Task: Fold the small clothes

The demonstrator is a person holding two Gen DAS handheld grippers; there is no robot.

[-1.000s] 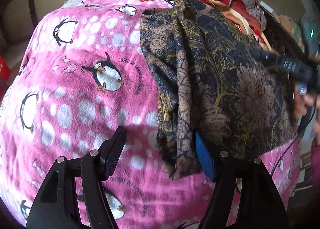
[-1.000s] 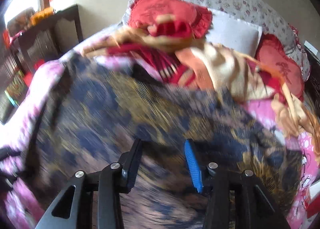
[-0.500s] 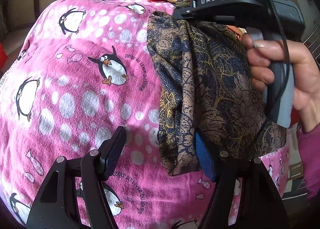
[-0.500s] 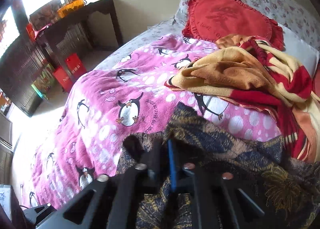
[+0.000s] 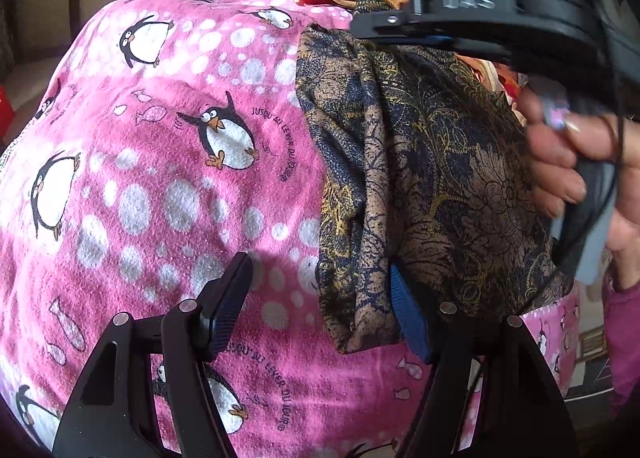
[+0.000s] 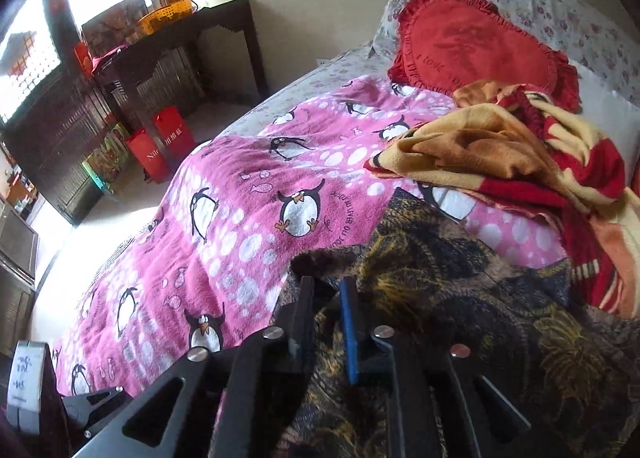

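Note:
A dark blue and gold patterned garment [image 5: 432, 178] lies folded on the pink penguin blanket [image 5: 160, 178]; it also shows in the right wrist view [image 6: 460, 298]. My left gripper [image 5: 320, 298] is open, its right finger against the garment's near left corner, which drapes over it. My right gripper [image 6: 326, 318] is shut on the garment's far edge; in the left wrist view it [image 5: 368, 28] holds the far left corner, held by a hand [image 5: 580, 162].
A yellow and red blanket [image 6: 520, 154] is heaped at the far side by a red heart cushion [image 6: 472, 46] and floral pillows. A dark side table [image 6: 180, 42] and red bags [image 6: 160, 142] stand on the floor beyond the bed's left edge.
My right gripper moved across the garment to its far left corner and closed on the cloth. The garment now lies narrower. My left gripper stayed open in place.

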